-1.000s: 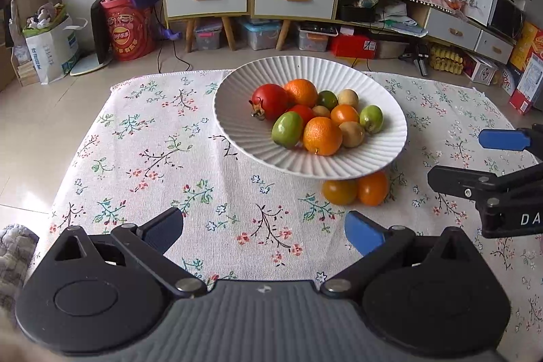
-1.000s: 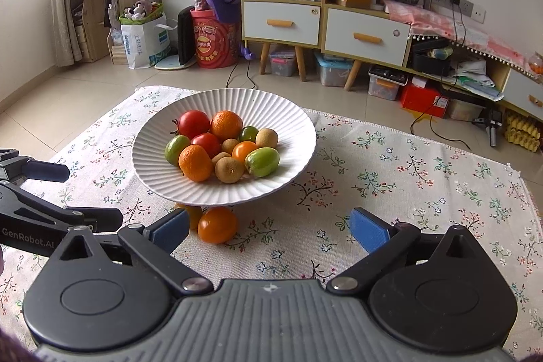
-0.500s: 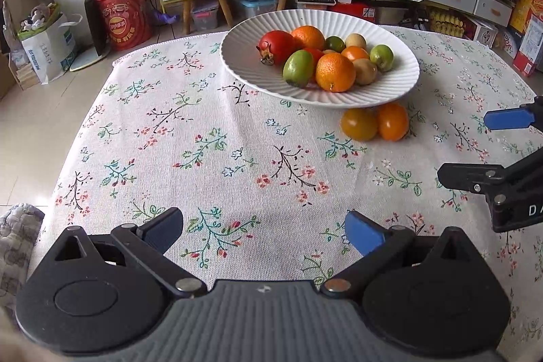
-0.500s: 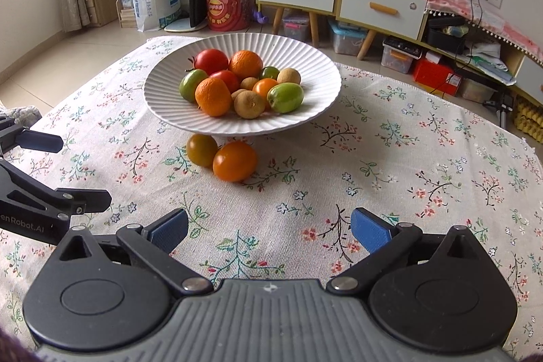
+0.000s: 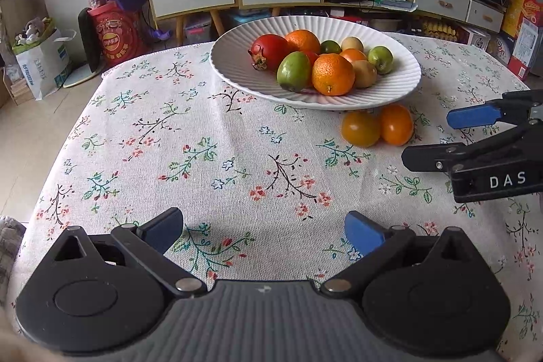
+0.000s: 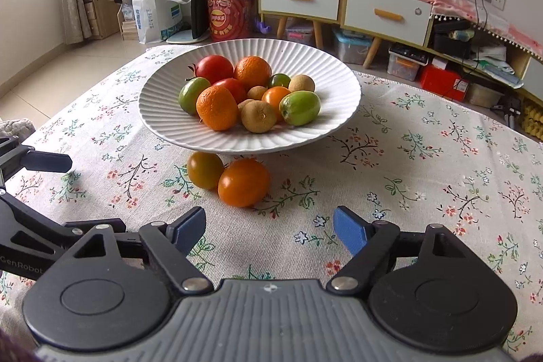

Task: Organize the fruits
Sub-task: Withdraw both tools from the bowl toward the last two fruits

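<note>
Jaws on our right gripper [image 6: 269, 231] are closing, narrower than they stood a second ago, and we see nothing between them, only flowered tablecloth [image 6: 424, 178]. Just ahead of them lie the two loose fruits, an orange tomato [image 6: 243, 182] and a darker yellow-orange tomato [image 6: 204, 170], touching each other on the cloth at the near edge of the white ribbed bowl [image 6: 325, 70]. We read the narrowing as sizing the grip for the orange tomato, the nearer one, so the step in hand looks like the approach to a pick, with the pick itself not yet made. Our left gripper [image 5: 264, 231] has its jaws spread wide and empty over bare cloth, well short of any fruit. In its view the right gripper [image 5: 437, 138] comes in from the right, near the two tomatoes [image 5: 376, 128] but apart from them. The bowl already holds the rest: a red pomegranate [image 5: 269, 51], oranges, green and brown fruits piled together. Against the earlier frames, both grippers sit lower and closer to the table, the bowl and the loose tomatoes loom larger, and the fruits themselves lie where they lay. For the task, only these two remain outside the bowl, as far as we can see.
</note>
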{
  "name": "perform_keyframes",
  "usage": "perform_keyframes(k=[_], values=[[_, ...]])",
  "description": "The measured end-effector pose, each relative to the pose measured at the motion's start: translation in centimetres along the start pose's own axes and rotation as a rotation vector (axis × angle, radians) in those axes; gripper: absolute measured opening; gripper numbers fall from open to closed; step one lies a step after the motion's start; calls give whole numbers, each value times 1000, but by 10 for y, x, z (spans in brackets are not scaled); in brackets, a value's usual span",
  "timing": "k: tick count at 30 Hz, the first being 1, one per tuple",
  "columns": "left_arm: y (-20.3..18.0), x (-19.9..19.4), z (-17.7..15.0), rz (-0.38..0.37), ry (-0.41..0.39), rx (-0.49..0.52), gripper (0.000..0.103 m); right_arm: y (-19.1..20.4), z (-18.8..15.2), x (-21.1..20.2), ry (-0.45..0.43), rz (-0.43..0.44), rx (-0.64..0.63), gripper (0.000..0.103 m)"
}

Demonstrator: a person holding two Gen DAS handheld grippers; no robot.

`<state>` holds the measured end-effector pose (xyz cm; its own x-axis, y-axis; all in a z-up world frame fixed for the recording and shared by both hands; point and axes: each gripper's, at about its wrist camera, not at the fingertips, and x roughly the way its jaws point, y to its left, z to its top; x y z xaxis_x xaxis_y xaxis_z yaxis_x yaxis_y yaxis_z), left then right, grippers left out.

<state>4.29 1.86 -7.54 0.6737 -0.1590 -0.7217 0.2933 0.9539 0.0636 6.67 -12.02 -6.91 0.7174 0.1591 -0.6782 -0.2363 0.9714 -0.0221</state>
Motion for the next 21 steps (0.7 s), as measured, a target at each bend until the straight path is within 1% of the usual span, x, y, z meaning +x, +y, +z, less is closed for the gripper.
perform_keyframes(k=[3,7,13,15,16,18,21], values=[[0,2,0,-12,-21,3,103,1,-2,2,-7,11,-13,71],[-2,5,0,-32,-49,4,103,3,-4,2,-33,4,-47,67],[-6,10,1,-50,-71,1,103,7,0,3,-54,34,-69,57],[-8,11,2,-51,-75,1,103,8,0,3,-54,50,-73,47],[-8,11,3,-51,-77,1,103,9,0,3,-53,58,-77,44],[-10,12,4,-49,-82,2,103,9,0,2,-55,65,-87,33],[-14,14,6,-47,-88,2,103,7,0,2,-56,73,-92,33]])
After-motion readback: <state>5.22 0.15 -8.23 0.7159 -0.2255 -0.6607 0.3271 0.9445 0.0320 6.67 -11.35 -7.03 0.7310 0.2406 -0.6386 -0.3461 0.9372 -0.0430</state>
